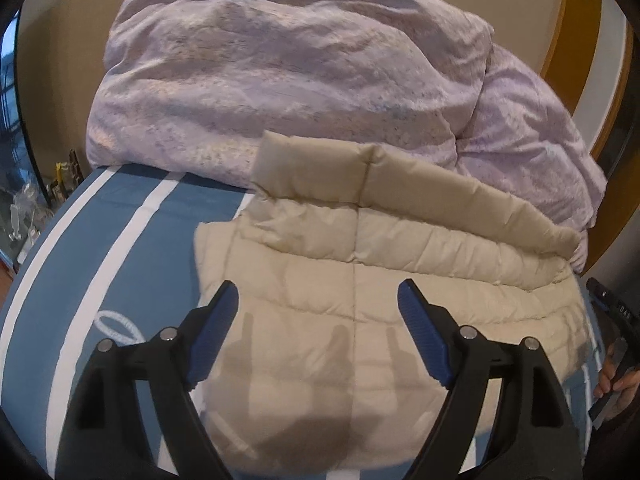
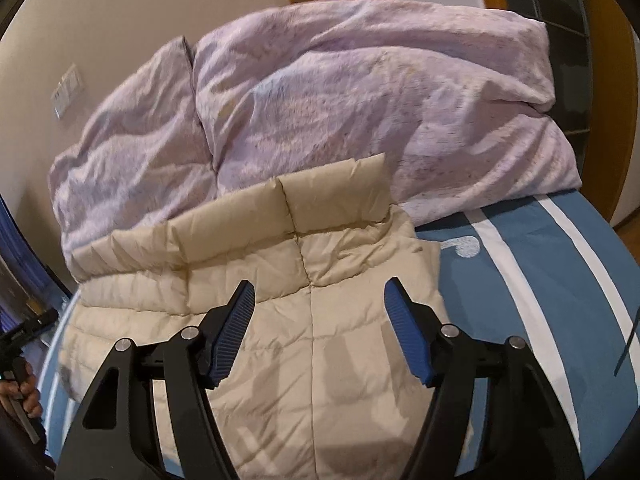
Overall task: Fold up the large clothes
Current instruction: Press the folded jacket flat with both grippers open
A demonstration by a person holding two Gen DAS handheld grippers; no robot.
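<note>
Between folds: the beige quilted jacket [image 1: 360, 280] lies flat on the bed [image 1: 132, 248] just ahead of and beneath the left gripper [image 1: 318, 334] and right gripper [image 2: 319, 330], both released and empty; the next fold likely requires regrasping an edge.

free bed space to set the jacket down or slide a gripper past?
Bare striped bedsheet on the beige puffer jacket's left side, up to the lilac duvet. Another bare strip on its right side, out to the bed edge. Crowded at the back: the duvet heap meets the jacket collar.

Open left claw [image 1: 318, 300] above beige jacket [image 1: 360, 280]
</note>
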